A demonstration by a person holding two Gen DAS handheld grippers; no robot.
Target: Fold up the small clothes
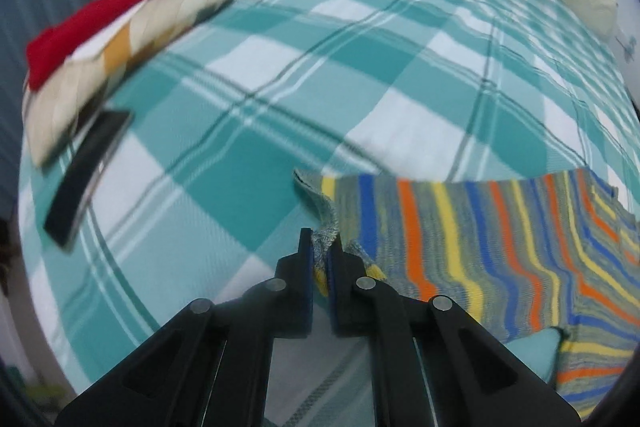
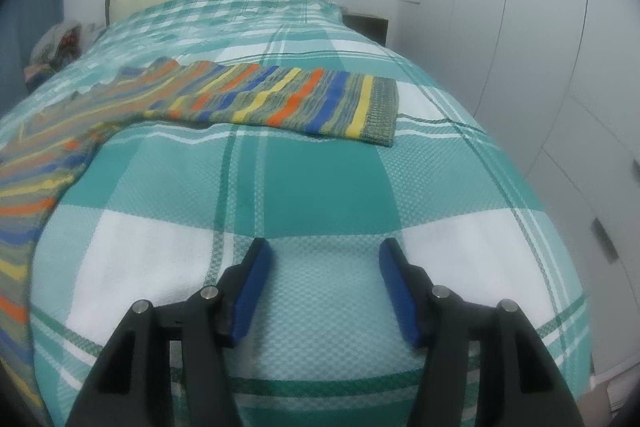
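Left tongs have the sleeve cuff, right ones are just waiting

Left gripper (image 1: 325, 255) is pinched tight on the cuff of the striped sweater (image 1: 480, 247), probably to drag that sleeve in for a fold. Right gripper (image 2: 325, 291) hangs half open and empty, just short of the sweater's other sleeve. Sweater's spread on the checked bedspread (image 1: 260, 87); beyond it sits a folded pile (image 1: 112, 39), near the bed's far edge.
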